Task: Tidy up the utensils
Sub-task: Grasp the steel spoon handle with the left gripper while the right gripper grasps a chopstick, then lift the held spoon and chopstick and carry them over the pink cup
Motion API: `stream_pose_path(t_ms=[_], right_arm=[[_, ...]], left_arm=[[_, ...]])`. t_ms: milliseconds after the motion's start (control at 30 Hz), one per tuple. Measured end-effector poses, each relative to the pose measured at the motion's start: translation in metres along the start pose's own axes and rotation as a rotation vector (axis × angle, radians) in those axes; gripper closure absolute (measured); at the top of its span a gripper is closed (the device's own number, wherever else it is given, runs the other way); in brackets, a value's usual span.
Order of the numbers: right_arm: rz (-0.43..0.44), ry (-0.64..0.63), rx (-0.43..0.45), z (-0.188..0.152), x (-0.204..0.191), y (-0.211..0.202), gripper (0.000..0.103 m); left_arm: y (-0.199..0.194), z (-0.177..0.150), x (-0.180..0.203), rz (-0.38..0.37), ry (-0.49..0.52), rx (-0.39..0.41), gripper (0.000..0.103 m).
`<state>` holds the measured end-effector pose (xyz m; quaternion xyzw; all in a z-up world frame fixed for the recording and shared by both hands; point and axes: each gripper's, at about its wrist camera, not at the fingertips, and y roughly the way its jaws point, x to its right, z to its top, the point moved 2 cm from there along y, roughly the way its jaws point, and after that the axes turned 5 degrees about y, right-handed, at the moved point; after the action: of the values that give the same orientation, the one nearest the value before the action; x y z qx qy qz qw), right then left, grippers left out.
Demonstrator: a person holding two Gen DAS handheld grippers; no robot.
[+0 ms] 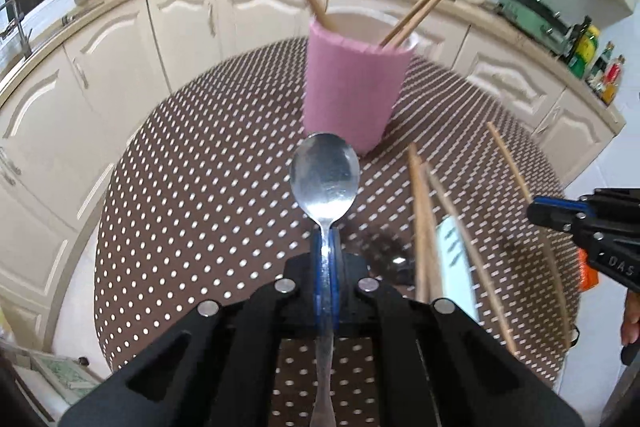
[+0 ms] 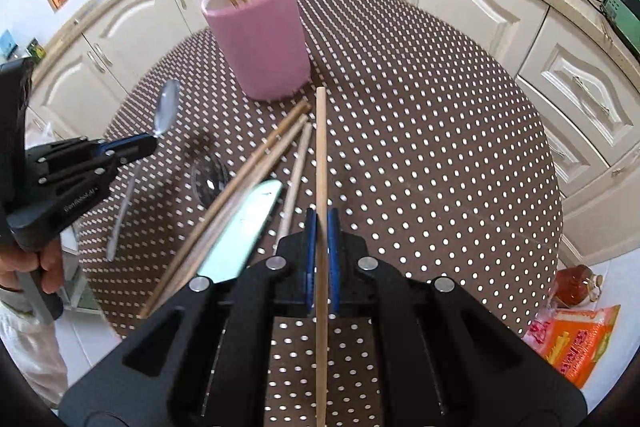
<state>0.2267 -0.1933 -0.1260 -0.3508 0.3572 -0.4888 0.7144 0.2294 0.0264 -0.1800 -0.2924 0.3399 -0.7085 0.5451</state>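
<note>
A pink holder cup [image 1: 352, 83] [image 2: 264, 39] stands on the round dotted table and holds three chopsticks. My left gripper [image 1: 327, 247] [image 2: 150, 143] is shut on a metal spoon [image 1: 325, 179] [image 2: 166, 107], held above the table just short of the cup. My right gripper [image 2: 322, 223] [image 1: 538, 209] is shut on a single chopstick [image 2: 321, 163] [image 1: 510, 163], its tip pointing toward the cup. Several loose chopsticks [image 2: 248, 183] [image 1: 422, 219], a pale green knife blade [image 2: 248, 223] [image 1: 452, 243] and another spoon [image 2: 208, 181] lie on the table between the grippers.
The dotted table [image 2: 420, 131] is ringed by cream kitchen cabinets [image 1: 120, 39]. An orange packet [image 2: 576, 343] and an amber bottle [image 2: 576, 285] sit on the floor to the right of the table.
</note>
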Motion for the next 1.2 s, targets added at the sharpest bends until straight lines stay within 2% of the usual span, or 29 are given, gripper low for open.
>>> stream_pose_path(t_ms=[233,433,567,800,900,1100,1200], right_arm=[[0.113,0.007,0.159,0.016,-0.012,-0.039,0.097],[0.213,0.034,0.361,0.033,-0.024,-0.065,0.097],[0.236,0.054,0.485,0.046,-0.03,-0.068,0.097],[0.247,0.101,0.74,0.079,-0.031,-0.076,0.097],[0.245,0.129,0.822,0.092,-0.027,-0.076,0.097],[0.253,0.168,0.9,0.119,-0.021,-0.063,0.097],[0.264,0.186,0.929,0.128,-0.019,-0.056,0.097]], left_arm=[[-0.034,0.021,0.023,-0.082,0.03,0.159,0.1],[-0.063,0.05,0.034,-0.113,0.038,0.37,0.1],[-0.075,0.069,0.035,-0.152,0.006,0.496,0.1],[-0.077,0.101,0.032,-0.151,-0.048,0.7,0.1],[-0.072,0.112,0.029,-0.15,-0.078,0.75,0.1],[-0.056,0.132,0.02,-0.119,-0.107,0.845,0.1],[-0.044,0.138,0.009,-0.107,-0.129,0.866,0.1]])
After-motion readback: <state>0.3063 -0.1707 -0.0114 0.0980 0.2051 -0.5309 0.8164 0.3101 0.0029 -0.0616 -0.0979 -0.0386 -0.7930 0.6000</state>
